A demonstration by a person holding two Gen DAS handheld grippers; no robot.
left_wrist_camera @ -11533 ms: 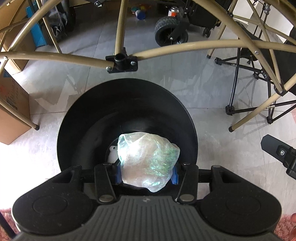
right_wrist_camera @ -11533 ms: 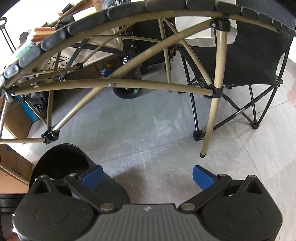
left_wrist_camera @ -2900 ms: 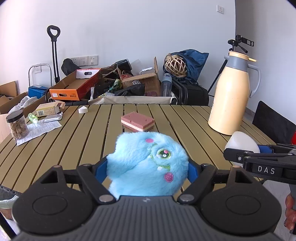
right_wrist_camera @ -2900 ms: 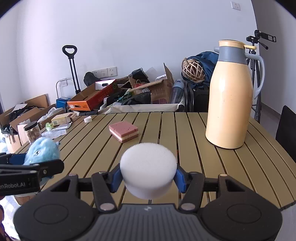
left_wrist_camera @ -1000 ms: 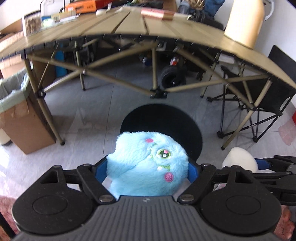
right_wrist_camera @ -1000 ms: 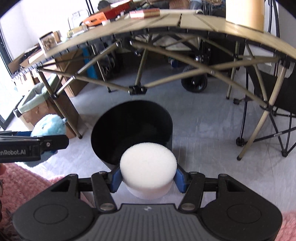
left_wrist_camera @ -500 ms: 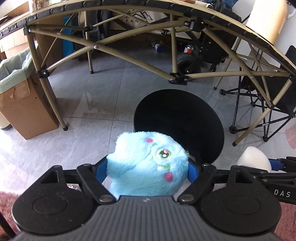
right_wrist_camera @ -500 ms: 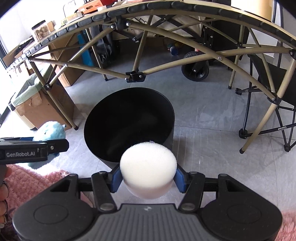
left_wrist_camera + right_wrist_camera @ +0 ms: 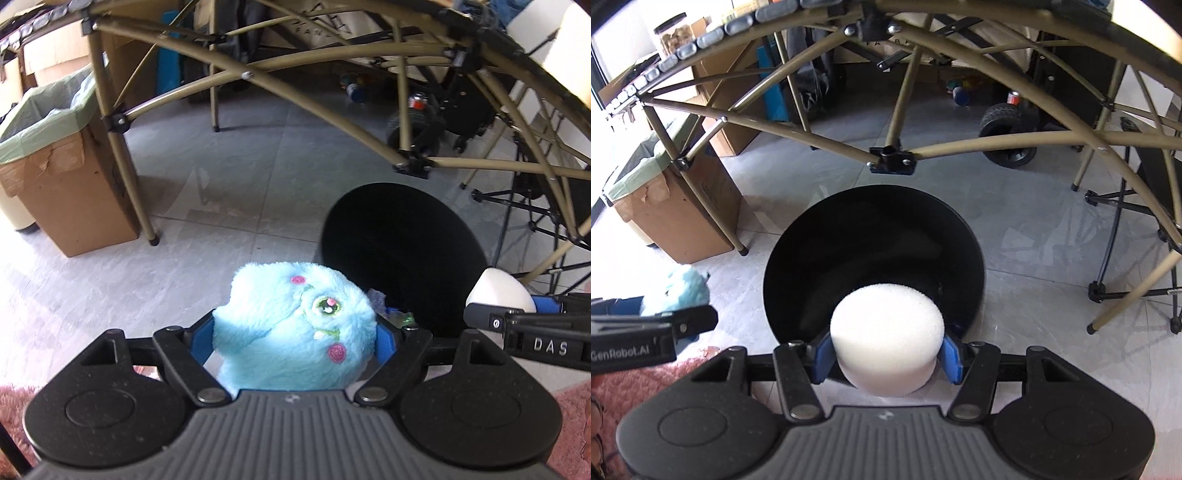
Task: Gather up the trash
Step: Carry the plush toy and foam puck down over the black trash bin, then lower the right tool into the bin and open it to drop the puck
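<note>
Hovering right gripper (image 9: 886,354), clamped on white foam puck (image 9: 886,332), nearer black bin (image 9: 975,266) at twelve o'clock; left gripper (image 9: 295,339), clamping blue plush (image 9: 295,328), finding bin at two o'clock.

The bin (image 9: 873,236) stands on the floor (image 9: 1034,229) under the table frame (image 9: 892,160), a box (image 9: 674,206) to its left.

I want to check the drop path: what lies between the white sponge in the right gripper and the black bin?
Nothing. In the right wrist view the white sponge overlaps the near rim of the open black bin.
</note>
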